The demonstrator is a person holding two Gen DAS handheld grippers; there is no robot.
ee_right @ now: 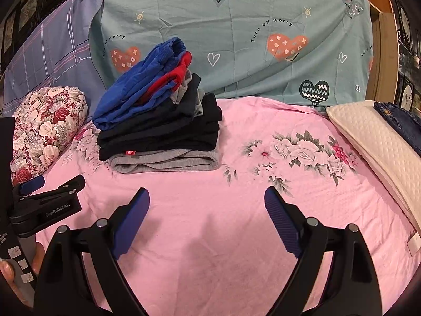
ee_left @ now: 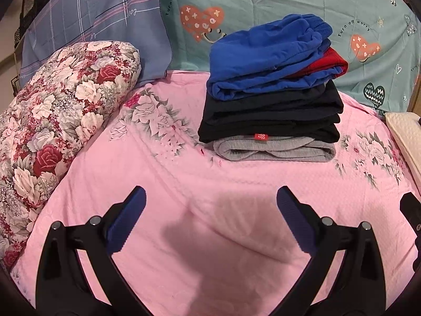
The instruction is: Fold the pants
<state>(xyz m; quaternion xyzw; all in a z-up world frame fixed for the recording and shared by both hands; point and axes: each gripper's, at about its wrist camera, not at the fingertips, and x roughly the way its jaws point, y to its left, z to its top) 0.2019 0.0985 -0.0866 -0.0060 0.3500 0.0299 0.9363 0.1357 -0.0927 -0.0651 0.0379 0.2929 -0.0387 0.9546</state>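
A stack of folded pants [ee_left: 271, 97] sits on the pink floral bedspread [ee_left: 184, 184]: blue pants [ee_left: 263, 58] on top, a red piece [ee_left: 329, 64] under them, black pants [ee_left: 271, 115] below, grey pants [ee_left: 273, 150] at the bottom. The stack also shows in the right wrist view [ee_right: 158, 121]. My left gripper [ee_left: 210, 197] is open and empty, hovering over bare bedspread in front of the stack. My right gripper [ee_right: 206, 197] is open and empty, to the right of the stack. The left gripper [ee_right: 50, 184] shows at the left edge of the right wrist view.
A floral rolled quilt [ee_left: 58, 121] lies at the left. Teal heart-print bedding [ee_left: 263, 0] and a blue plaid pillow [ee_left: 92, 21] stand behind the stack. A cream quilted pillow [ee_right: 373, 142] with dark denim [ee_right: 400, 121] on it lies at the right.
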